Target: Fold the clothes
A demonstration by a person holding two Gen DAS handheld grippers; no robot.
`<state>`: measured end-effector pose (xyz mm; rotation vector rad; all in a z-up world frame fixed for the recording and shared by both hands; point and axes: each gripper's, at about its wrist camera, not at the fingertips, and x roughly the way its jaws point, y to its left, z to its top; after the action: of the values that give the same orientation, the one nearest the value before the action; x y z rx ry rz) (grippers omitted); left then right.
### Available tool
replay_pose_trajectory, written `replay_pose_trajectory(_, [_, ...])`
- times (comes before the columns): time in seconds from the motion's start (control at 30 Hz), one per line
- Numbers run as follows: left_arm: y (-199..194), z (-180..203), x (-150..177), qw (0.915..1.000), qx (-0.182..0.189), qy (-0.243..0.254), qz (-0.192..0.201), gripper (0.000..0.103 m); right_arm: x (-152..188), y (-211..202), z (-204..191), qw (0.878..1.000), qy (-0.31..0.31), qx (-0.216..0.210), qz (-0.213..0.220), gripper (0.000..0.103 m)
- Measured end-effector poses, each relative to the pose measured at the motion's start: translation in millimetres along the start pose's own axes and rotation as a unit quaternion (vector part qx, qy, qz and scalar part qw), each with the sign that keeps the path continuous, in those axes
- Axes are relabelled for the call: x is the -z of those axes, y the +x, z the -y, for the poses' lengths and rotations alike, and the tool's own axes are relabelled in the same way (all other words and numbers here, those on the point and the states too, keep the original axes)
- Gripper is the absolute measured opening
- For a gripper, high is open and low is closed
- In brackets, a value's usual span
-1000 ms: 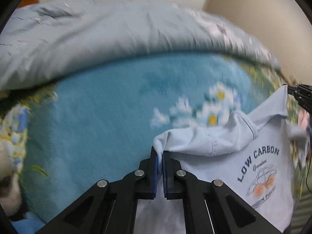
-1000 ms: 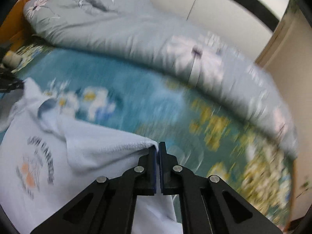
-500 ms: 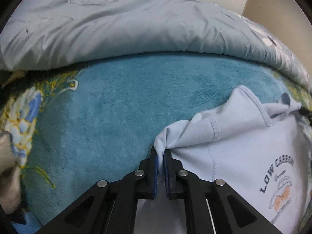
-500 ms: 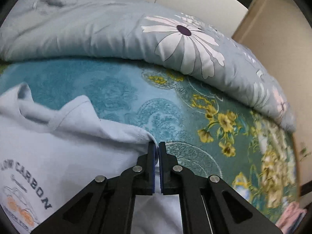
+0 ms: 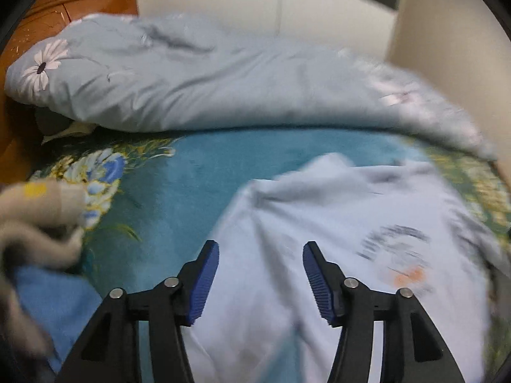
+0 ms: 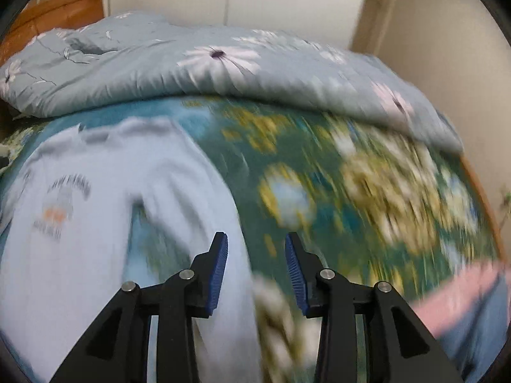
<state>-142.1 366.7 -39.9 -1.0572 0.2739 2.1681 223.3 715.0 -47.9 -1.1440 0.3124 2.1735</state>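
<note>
Shirt flat on bed, both my tools empty
L gripper (image 5: pixel 261 269) & R gripper (image 6: pixel 256 260) gaped wide over pale-blue T-shirt (image 5: pixel 335 223); grey duvet (image 5: pixel 207 86) far side.

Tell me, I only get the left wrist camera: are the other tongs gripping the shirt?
Observer: No. The right tongs are open with nothing between them, above the edge of the T-shirt.
Visitor: Anything else lying on that side?
Observer: Yes, a pink cloth at the lower right of the floral bedspread. It is too blurred to say what it is.
</note>
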Motion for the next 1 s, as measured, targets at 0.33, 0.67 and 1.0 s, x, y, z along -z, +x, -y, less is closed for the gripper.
replay_pose_trajectory(0.33, [-44, 60, 78, 0.9919, 0.117, -0.05, 0.009, 0.069, 130, -57, 46, 0.973, 0.215, -0.085, 0.02, 0.039])
replay_pose_trajectory(0.67, [-59, 82, 94, 0.9877, 0.144, -0.058, -0.019, 0.069, 126, -39, 20, 0.971, 0.214, -0.099, 0.024, 0.043])
replay_pose_trajectory(1.0, [-69, 89, 102, 0.9842, 0.158, -0.073, -0.034, 0.069, 127, -38, -43, 0.99, 0.09, -0.108, 0.021, 0.003])
